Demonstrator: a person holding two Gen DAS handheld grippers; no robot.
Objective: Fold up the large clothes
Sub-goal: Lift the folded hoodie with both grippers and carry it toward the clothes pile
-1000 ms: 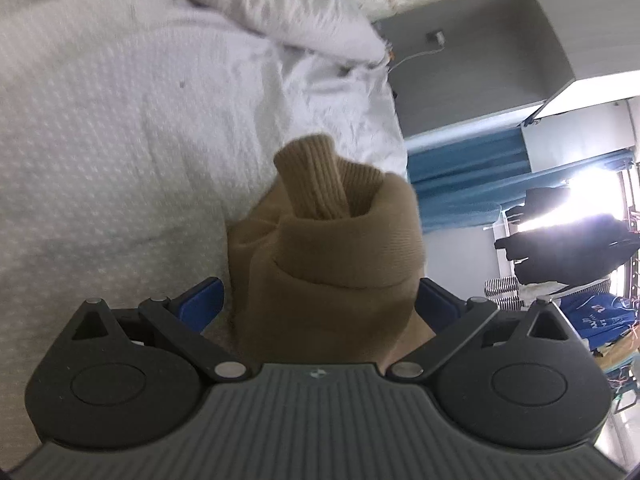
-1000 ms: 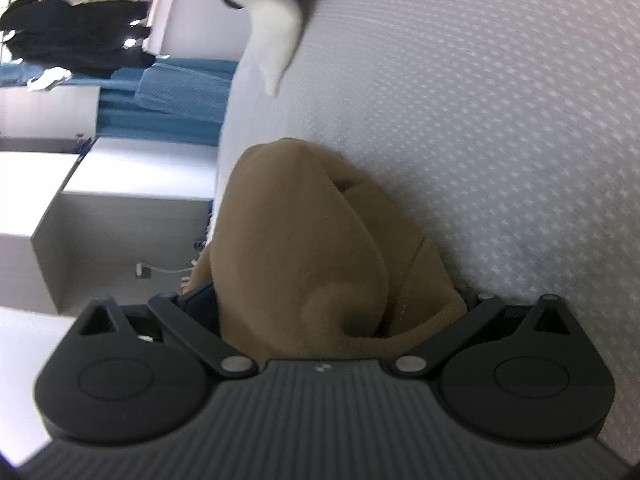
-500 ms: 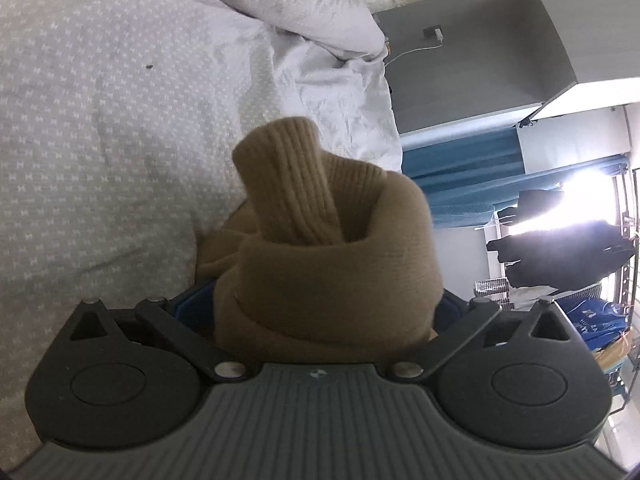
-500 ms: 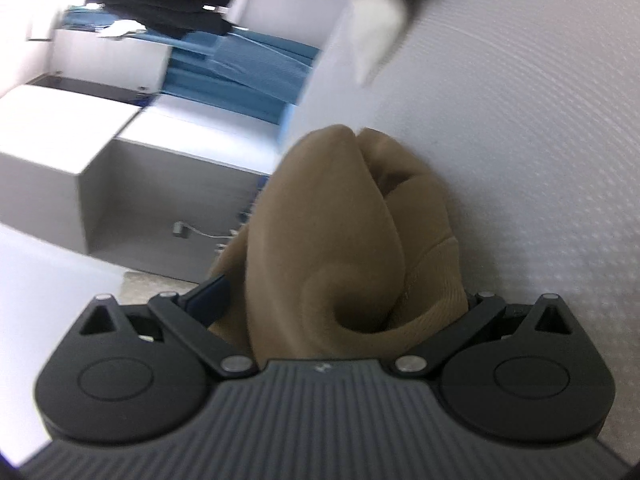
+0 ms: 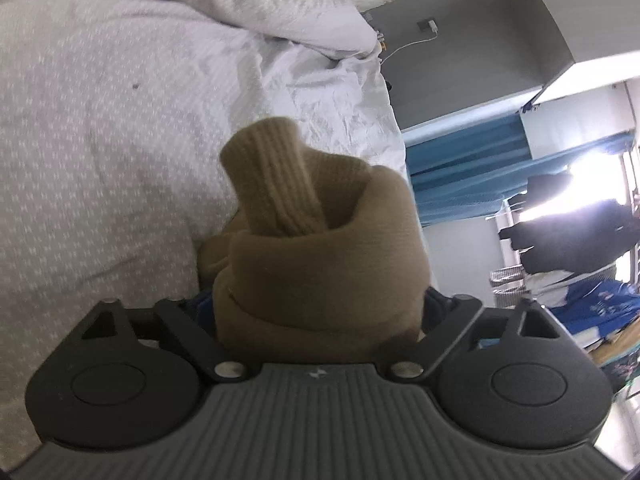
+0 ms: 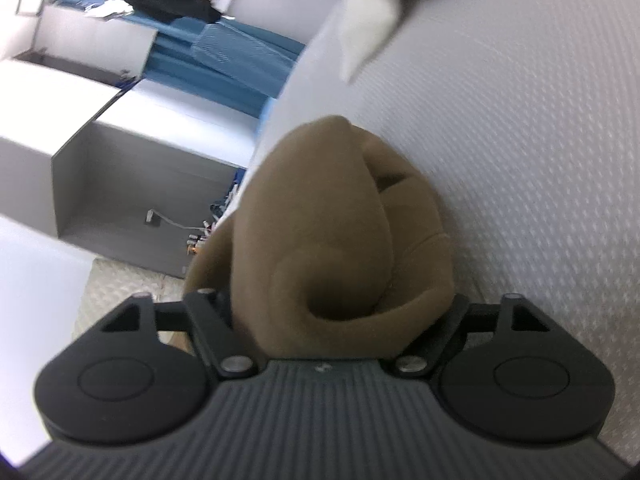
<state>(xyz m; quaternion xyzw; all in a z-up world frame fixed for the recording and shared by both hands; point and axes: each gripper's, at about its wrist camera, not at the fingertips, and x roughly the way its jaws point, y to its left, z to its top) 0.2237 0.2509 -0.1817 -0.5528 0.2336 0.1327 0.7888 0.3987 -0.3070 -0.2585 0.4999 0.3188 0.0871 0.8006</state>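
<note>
Left wrist view, tan sweater [image 5: 320, 280] bunched, apparently between closing jaws

Bedroom in a home, shown by a bed spread with a white dotted sheet [image 5: 100, 152], a rumpled duvet [image 5: 248, 4] heaped at its far end, blue curtains [image 5: 464, 164] drawn by a bright window, dark clothes [image 5: 568, 236] hung on a rack, a grey cabinet [image 6: 132, 184] set beside the bed

Two wrist cameras, one bundle

I see both fisheye views angled downward along their fingers, each very close to the bunched tan knit garment [image 5: 320, 264] [image 6: 340, 240] filling its centre. Both share the white dotted bedsheet [image 5: 100, 160] [image 6: 540, 160], the grey cabinet [image 5: 460, 60] [image 6: 120, 184] and the blue curtain [image 5: 472, 164] [image 6: 224, 60], seen from opposite sides.
</note>
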